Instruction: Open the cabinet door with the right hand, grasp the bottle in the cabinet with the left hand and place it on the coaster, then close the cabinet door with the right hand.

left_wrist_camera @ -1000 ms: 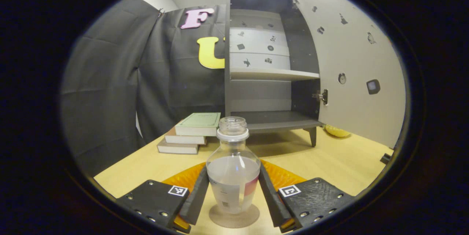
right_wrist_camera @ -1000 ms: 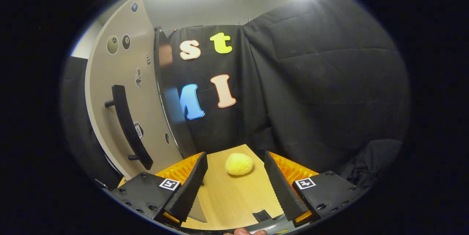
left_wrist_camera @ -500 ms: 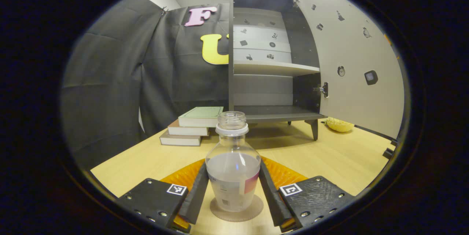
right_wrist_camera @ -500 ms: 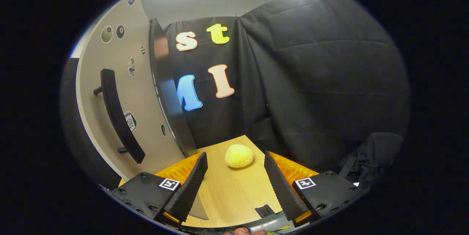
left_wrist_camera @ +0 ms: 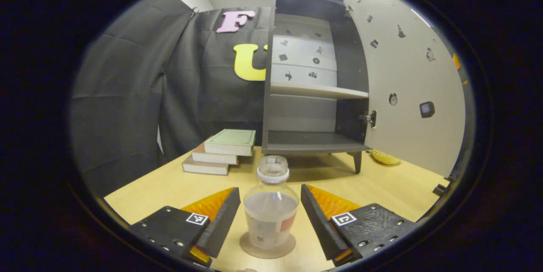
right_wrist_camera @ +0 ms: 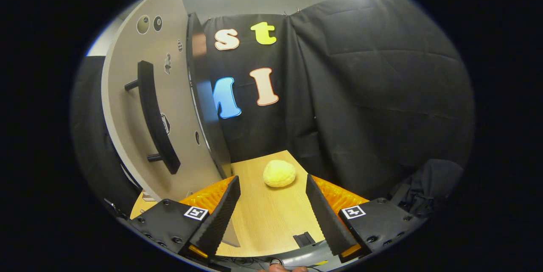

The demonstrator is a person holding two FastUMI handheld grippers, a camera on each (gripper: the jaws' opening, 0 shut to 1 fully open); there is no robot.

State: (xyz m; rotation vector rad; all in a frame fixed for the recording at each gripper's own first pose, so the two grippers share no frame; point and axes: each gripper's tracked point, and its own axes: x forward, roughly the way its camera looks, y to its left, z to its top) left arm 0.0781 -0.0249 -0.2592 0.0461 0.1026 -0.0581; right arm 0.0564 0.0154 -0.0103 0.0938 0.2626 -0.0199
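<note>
We see the bottle (left_wrist_camera: 271, 208) on the coaster (left_wrist_camera: 267, 246) between our parted left gripper (left_wrist_camera: 270, 217); right gripper (right_wrist_camera: 271, 208) empty, apart, door (right_wrist_camera: 157, 106) unclosed.

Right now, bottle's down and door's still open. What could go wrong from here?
1. The bottle has no cap and holds liquid; the left gripper is open with a finger close on each side, so a crooked retreat could tip it off the coaster.
2. The right gripper points past the door's edge, with the handle off to its left; swinging over could clip the cabinet door.
</note>
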